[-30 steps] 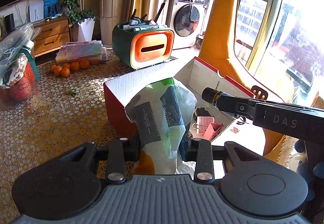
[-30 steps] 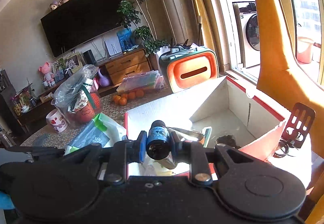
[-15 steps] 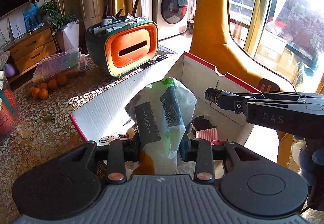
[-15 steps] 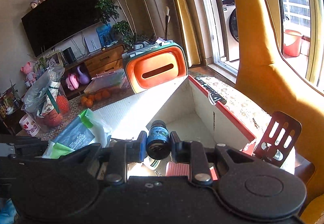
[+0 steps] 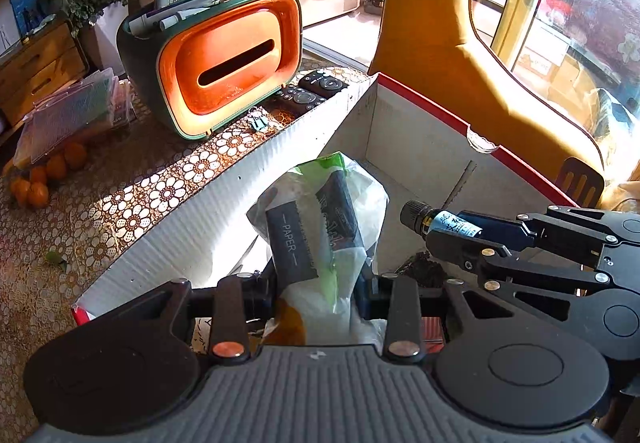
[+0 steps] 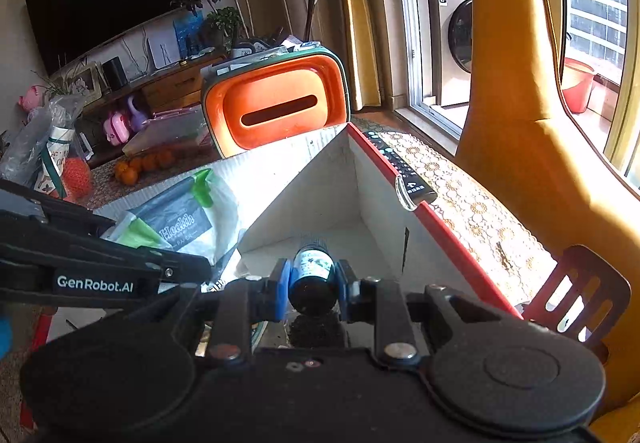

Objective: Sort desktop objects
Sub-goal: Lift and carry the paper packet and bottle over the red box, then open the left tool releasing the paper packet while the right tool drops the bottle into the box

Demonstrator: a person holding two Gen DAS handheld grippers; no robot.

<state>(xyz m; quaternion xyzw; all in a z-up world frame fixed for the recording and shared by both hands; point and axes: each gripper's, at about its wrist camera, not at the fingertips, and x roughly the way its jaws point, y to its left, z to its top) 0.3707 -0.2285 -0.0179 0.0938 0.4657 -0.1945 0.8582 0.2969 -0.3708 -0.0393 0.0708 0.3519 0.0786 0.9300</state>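
Note:
My left gripper (image 5: 316,289) is shut on a soft pack of paper tissues (image 5: 320,227), white with green and a dark label, held over the open white box with the red rim (image 5: 424,111). In the right wrist view the same tissue pack (image 6: 180,219) hangs at the left over the box (image 6: 320,179). My right gripper (image 6: 312,283) is shut on a small dark bottle with a blue label (image 6: 313,271), pointing down into the box. From the left wrist view the bottle (image 5: 444,221) and right gripper (image 5: 460,239) sit just right of the tissue pack.
An orange and green tissue holder (image 5: 224,59) full of pens stands behind the box. Remote controls (image 5: 312,91) lie by the box's far wall. Small items lie on the box floor (image 5: 424,271). Oranges (image 5: 40,179) and a plastic case (image 5: 72,111) sit at left; a chair back (image 6: 576,291) at right.
Both grippers have moved forward and down over the box with their loads still held. The box now fills more of both views, and the tissue holder looks closer.

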